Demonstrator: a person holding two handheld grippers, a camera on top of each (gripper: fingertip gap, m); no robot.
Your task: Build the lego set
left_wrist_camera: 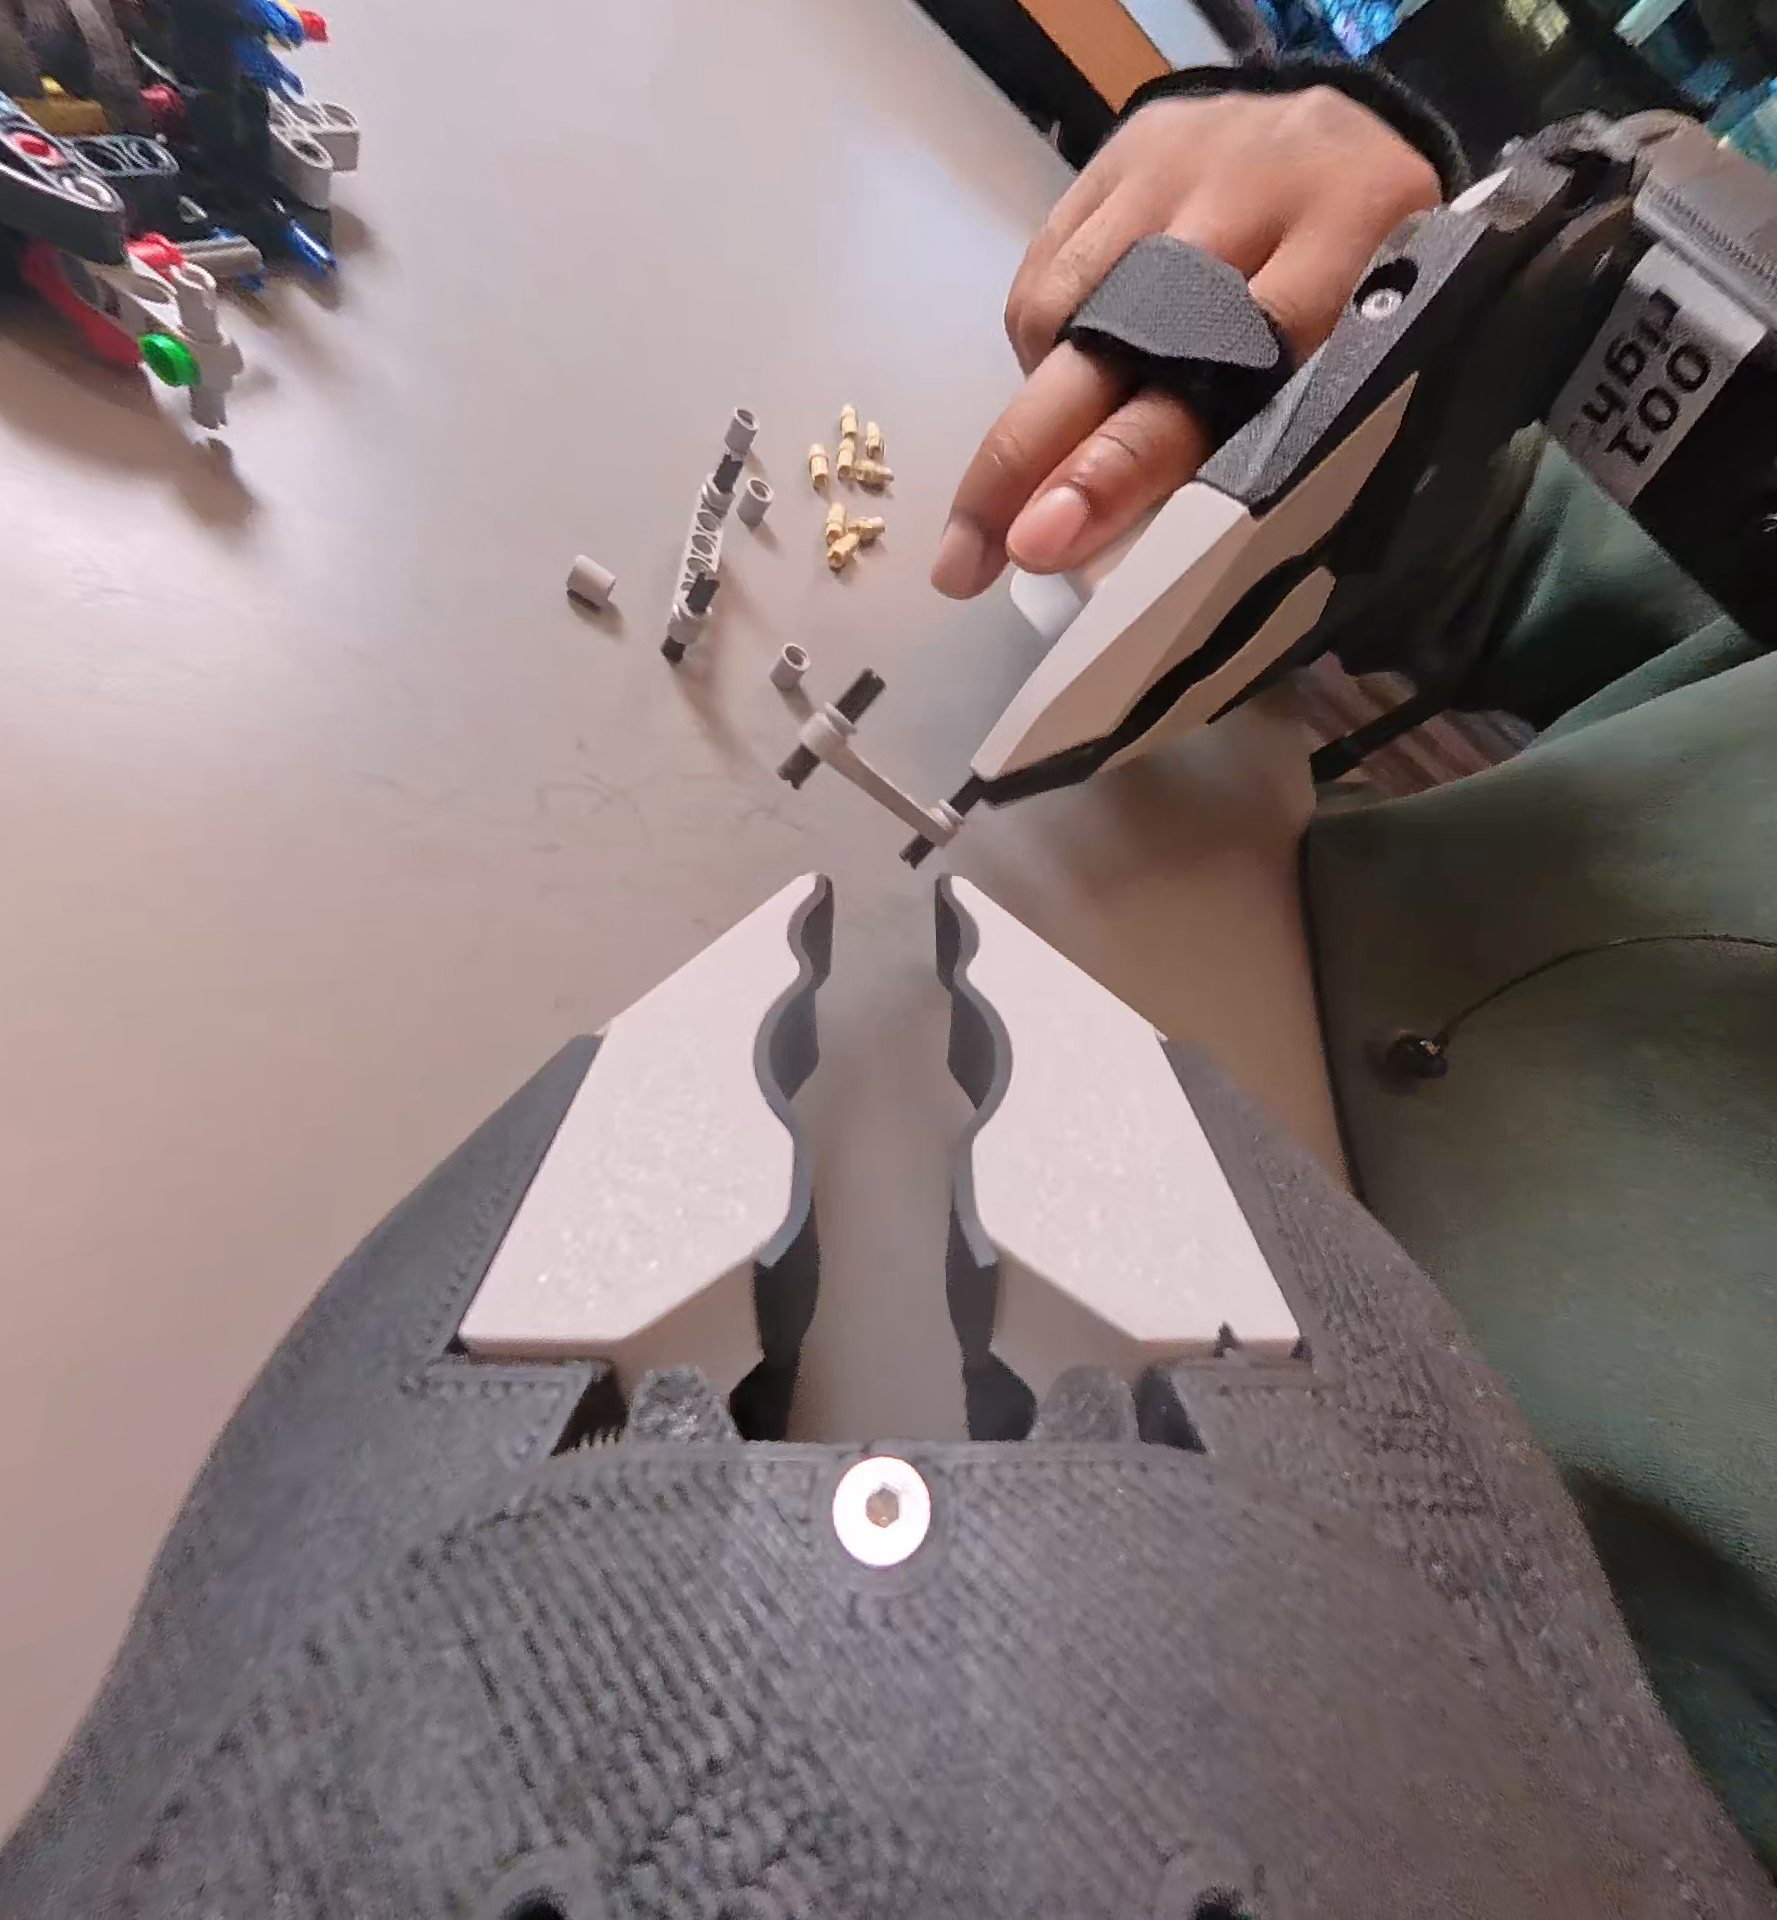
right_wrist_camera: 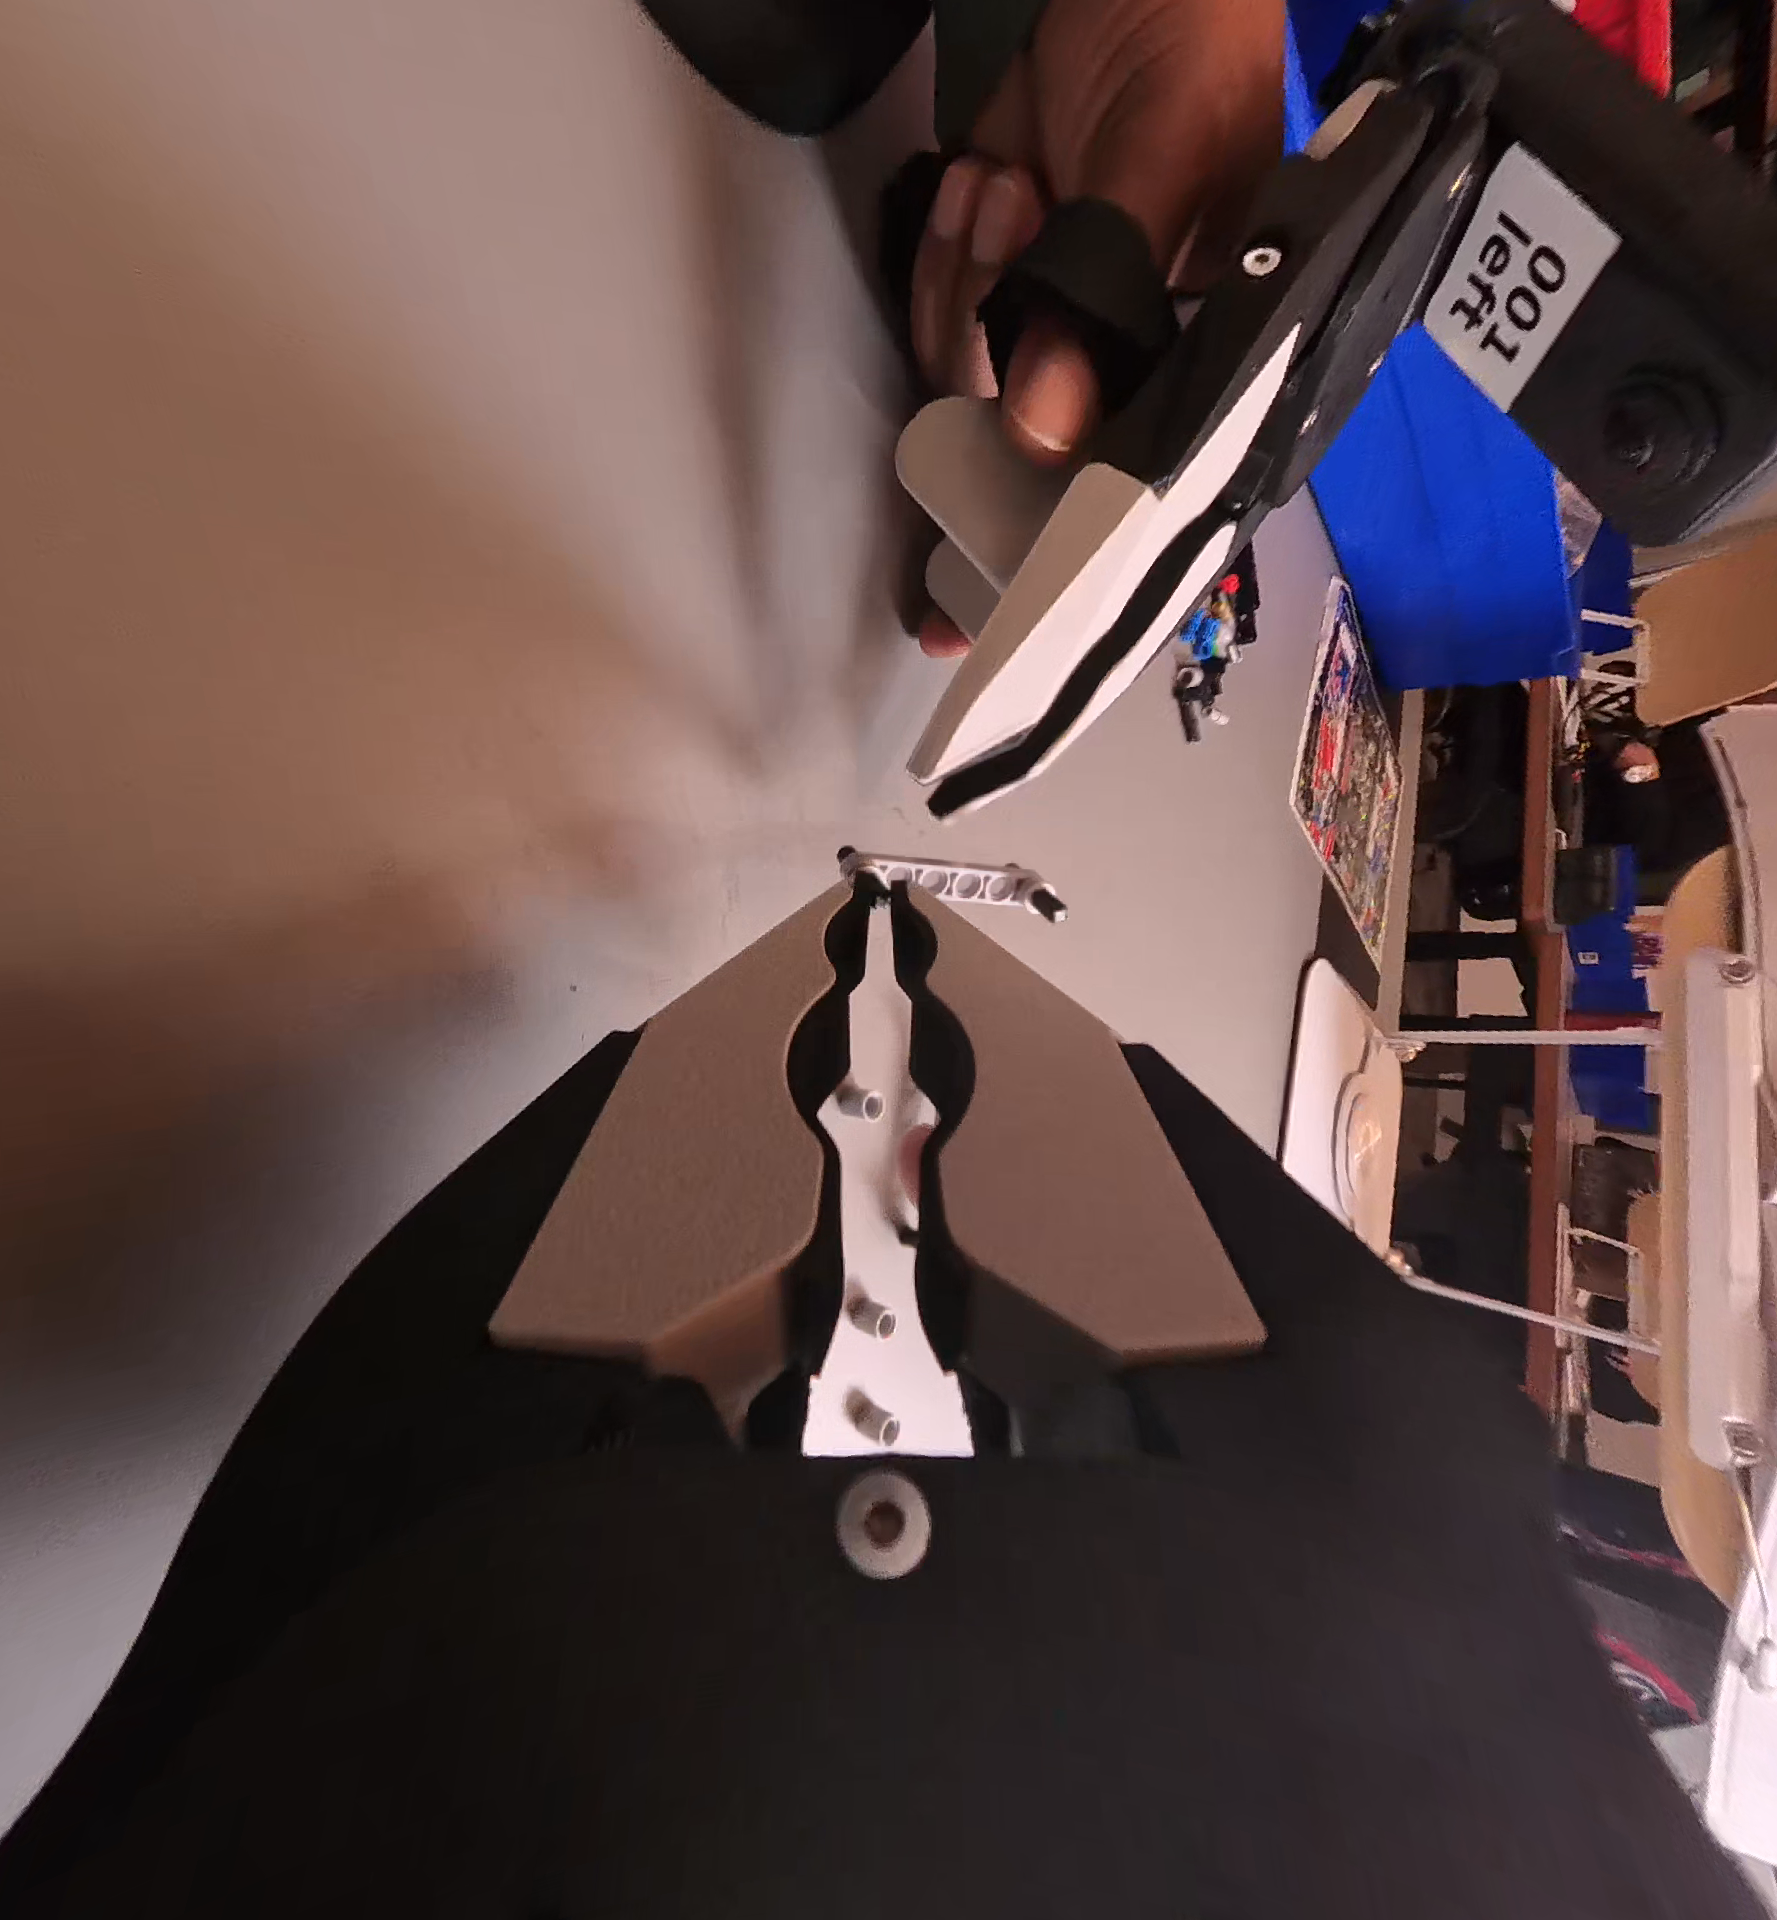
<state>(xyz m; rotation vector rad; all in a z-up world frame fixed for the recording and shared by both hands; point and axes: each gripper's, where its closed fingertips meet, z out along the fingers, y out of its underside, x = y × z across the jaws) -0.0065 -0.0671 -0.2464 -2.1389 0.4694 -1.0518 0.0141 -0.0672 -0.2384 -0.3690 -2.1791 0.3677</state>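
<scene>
Tabletop (left_wrist_camera: 240, 831) — right claw (right_wrist_camera: 882, 894) pinching grey beam's (right_wrist_camera: 951, 885) pin, left claw (left_wrist_camera: 884, 894) agape

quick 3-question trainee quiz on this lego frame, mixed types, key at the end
1. True or false: the right gripper is pinching one end of the thin light-grey holed lego beam fitted with black axle pins.
2. Multiple choice: the fingers of the left gripper are A) clamped on a brick, B) apart and empty, C) out of view.
3. Fill in: the cluster of small tan pegs lies on the beige table beside several short ____ cylinder sleeves.

Key: 1 true; 2 B; 3 grey
</scene>
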